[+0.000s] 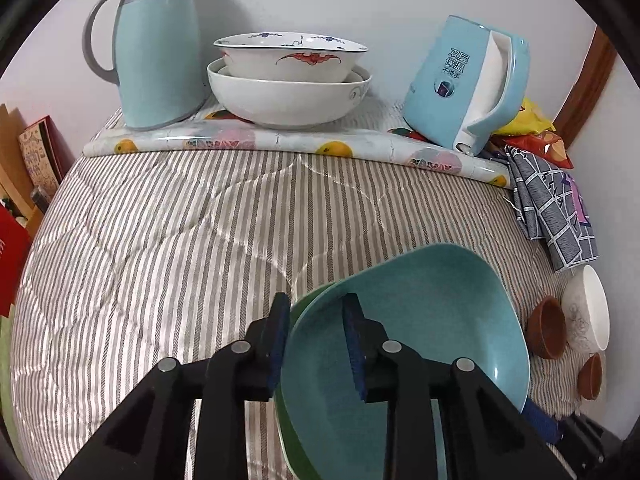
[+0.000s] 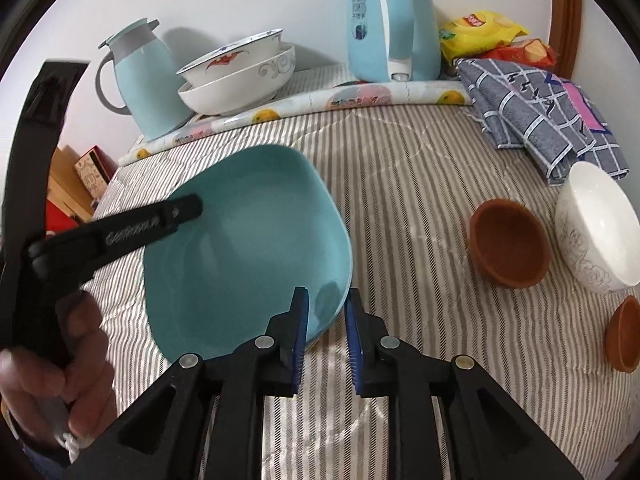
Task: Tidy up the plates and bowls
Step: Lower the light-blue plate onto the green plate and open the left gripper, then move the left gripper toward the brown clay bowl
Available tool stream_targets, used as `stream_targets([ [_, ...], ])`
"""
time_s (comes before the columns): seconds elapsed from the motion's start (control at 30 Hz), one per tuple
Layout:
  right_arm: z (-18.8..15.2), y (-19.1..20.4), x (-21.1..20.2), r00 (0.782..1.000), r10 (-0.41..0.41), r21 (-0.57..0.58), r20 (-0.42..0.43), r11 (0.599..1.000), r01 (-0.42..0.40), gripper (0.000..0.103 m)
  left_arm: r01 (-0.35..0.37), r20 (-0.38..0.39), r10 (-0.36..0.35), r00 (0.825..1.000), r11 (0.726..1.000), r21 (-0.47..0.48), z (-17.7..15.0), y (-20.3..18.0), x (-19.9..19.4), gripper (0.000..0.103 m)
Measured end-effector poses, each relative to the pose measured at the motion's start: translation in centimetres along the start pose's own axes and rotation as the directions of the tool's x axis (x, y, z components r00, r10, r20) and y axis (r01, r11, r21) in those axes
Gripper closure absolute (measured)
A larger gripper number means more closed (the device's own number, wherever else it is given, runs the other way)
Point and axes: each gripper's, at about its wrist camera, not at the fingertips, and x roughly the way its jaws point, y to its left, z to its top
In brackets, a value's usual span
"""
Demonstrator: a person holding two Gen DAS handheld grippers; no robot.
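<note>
A teal plate (image 1: 424, 320) rests on a green plate (image 1: 294, 320) on the striped quilt; it also shows in the right wrist view (image 2: 248, 248). My left gripper (image 1: 316, 344) is open and straddles the rims of both plates at their left edge. My right gripper (image 2: 326, 328) is open, with the teal plate's near right rim between its fingers. Two white bowls (image 1: 288, 80) are stacked at the back. A white bowl (image 2: 596, 224), a brown bowl (image 2: 508, 244) and a second brown bowl (image 2: 624, 340) lie on their sides at the right.
A blue thermos jug (image 1: 156, 48) and a blue kettle (image 1: 468, 84) stand on a fruit-print mat (image 1: 280, 144) at the back. A checked cloth (image 2: 532, 116) and snack bags (image 2: 480, 32) lie at the right rear. The quilt (image 1: 160, 240) drops off at the left.
</note>
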Motion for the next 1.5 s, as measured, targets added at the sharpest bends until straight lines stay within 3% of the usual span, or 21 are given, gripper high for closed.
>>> stream_targets([
  [0.2, -0.8, 0.7, 0.2, 1.0, 0.021, -0.011, -0.022, 1.0, -0.021, 0.077, -0.006, 0.001, 0.006, 1.0, 1.0, 0.018, 0.3, -0.2, 0.2, 0.07],
  [0.3, -1.2, 0.8, -0.1, 0.997, 0.064, -0.001, -0.031, 0.998, -0.064, 0.076, 0.01, 0.004, -0.01, 1.0, 0.999, 0.03, 0.2, -0.3, -0.3, 0.056],
  [0.37, -1.4, 1.1, -0.4, 0.998, 0.06, -0.013, -0.023, 0.998, -0.06, 0.075, -0.008, 0.023, 0.006, 1.0, 0.999, 0.053, 0.1, -0.6, -0.8, 0.053],
  [0.57, -1.9, 1.1, -2.1, 0.998, 0.056, -0.025, 0.005, 0.998, -0.056, 0.074, -0.018, 0.046, 0.015, 0.999, 0.998, 0.062, 0.0, -1.0, -2.3, 0.053],
  [0.77, -2.7, -0.7, -5.0, 0.998, 0.012, -0.032, 0.057, 0.999, -0.01, 0.059, 0.01, 0.045, -0.013, 0.999, 0.998, 0.062, -0.9, -2.2, -3.6, 0.053],
  [0.97, -3.5, -4.7, -8.8, 0.987, -0.086, 0.001, 0.138, 0.996, 0.087, 0.05, 0.047, 0.053, -0.051, 0.997, 0.996, 0.074, -2.0, -4.5, -5.4, 0.053],
  [1.13, -4.6, -9.0, -11.8, 0.97, -0.153, 0.062, 0.19, 0.988, 0.143, 0.05, 0.077, 0.07, -0.085, 0.994, 0.992, 0.103, -2.6, -7.4, -6.9, 0.053],
  [1.5, -7.2, -17.8, -14.0, 0.96, -0.239, 0.206, 0.143, 0.956, 0.208, 0.05, 0.12, 0.065, -0.131, 0.989, 0.981, 0.153, -4.1, -13.9, -7.3, 0.053],
])
